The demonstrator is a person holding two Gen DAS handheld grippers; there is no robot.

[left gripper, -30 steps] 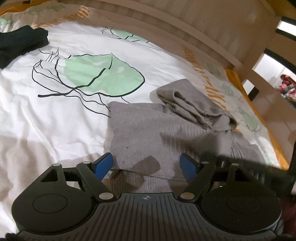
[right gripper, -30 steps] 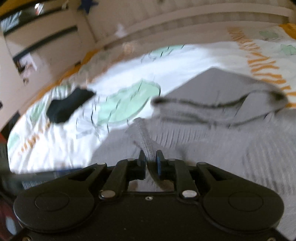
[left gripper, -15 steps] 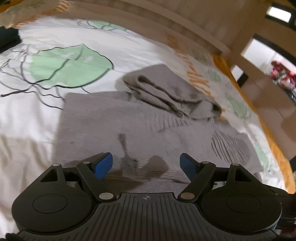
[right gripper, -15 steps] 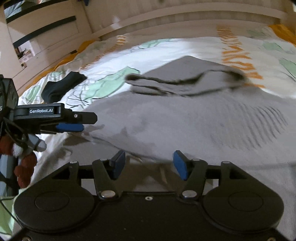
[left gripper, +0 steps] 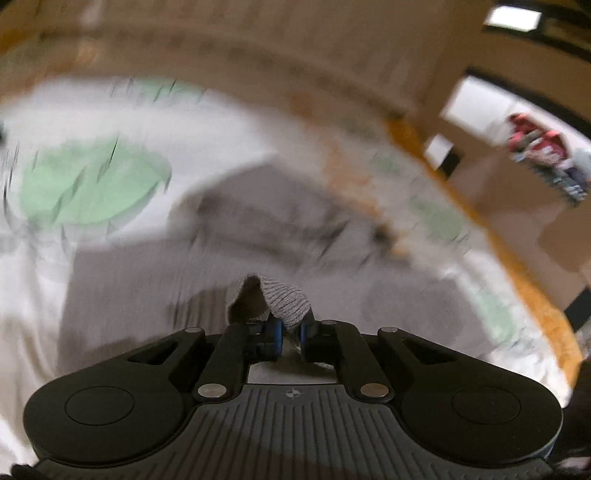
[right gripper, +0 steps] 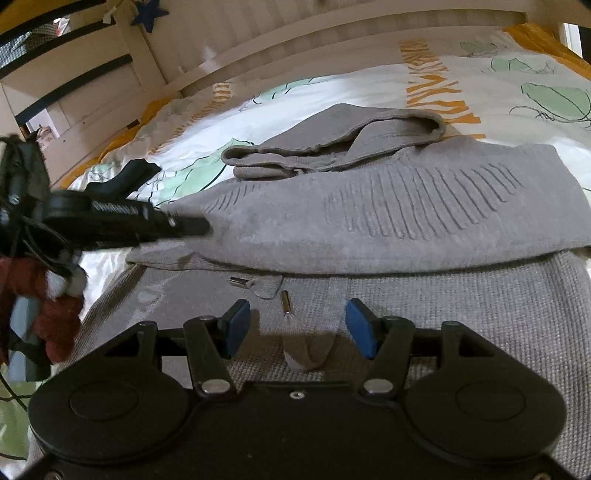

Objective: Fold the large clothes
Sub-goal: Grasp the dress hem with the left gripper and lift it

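A grey knitted hoodie (right gripper: 388, 218) lies on the bed, its hood (right gripper: 332, 144) at the far side and the body folded over itself. My left gripper (left gripper: 291, 334) is shut on a pinch of the hoodie's grey fabric (left gripper: 280, 302); that view is blurred by motion. In the right wrist view the left gripper (right gripper: 199, 227) reaches in from the left onto the folded edge. My right gripper (right gripper: 295, 325) is open and empty above the lower layer, with a drawstring with metal tips (right gripper: 286, 302) between its fingers.
The bed has a white cover with green leaf prints (right gripper: 554, 99) and an orange border (right gripper: 543, 37). A black garment (right gripper: 133, 175) lies at the far left. A slatted wooden headboard (right gripper: 295, 33) runs behind. A doorway (left gripper: 517, 155) is on the right.
My left gripper has closed on the hoodie fabric and is moving fast. My right gripper let go of the fabric half a second back and stays open; the folded layer now lies flatter.
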